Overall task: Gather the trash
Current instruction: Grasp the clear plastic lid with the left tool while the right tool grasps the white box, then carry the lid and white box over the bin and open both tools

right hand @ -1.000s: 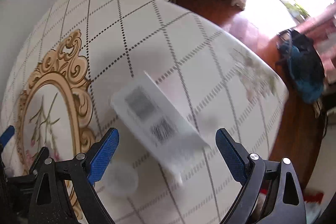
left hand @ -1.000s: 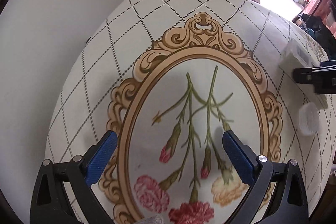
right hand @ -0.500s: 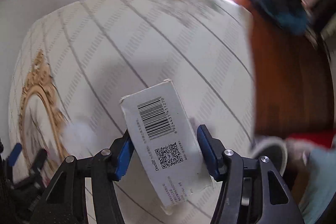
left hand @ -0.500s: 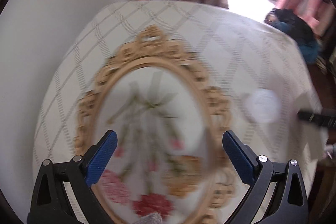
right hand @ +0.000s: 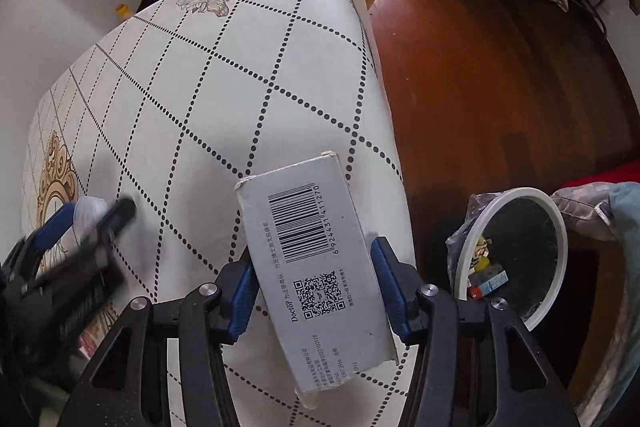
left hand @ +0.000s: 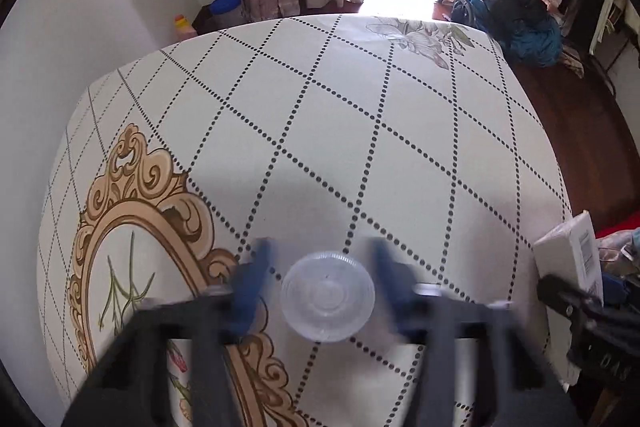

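White oilcloth with dotted diamonds covers the bench (right hand: 192, 99); we work at its right-hand edge, with the wooden floor beyond. At about four o'clock in the right wrist view sits the white-rimmed bin (right hand: 560, 227), lined in black and already holding scraps, clear of the bench edge.

Next in size is the grey carton (right hand: 316, 267), barcode up. Our right tongs (right hand: 314, 289) are clenched on its long sides, both blue pads pressed to the card, having just been closing. We judge the grip sound but low on the carton, so we should carry it level toward four o'clock and release only once it hangs over the bin's mouth.

Smallest is the clear plastic cup (left hand: 328, 297), seen from above on the bench. Our left tongs (left hand: 320, 279) have just been closing around it; blurred, the pads appear just short of its wall. We should close gently, since thin plastic may buckle or squirt out.
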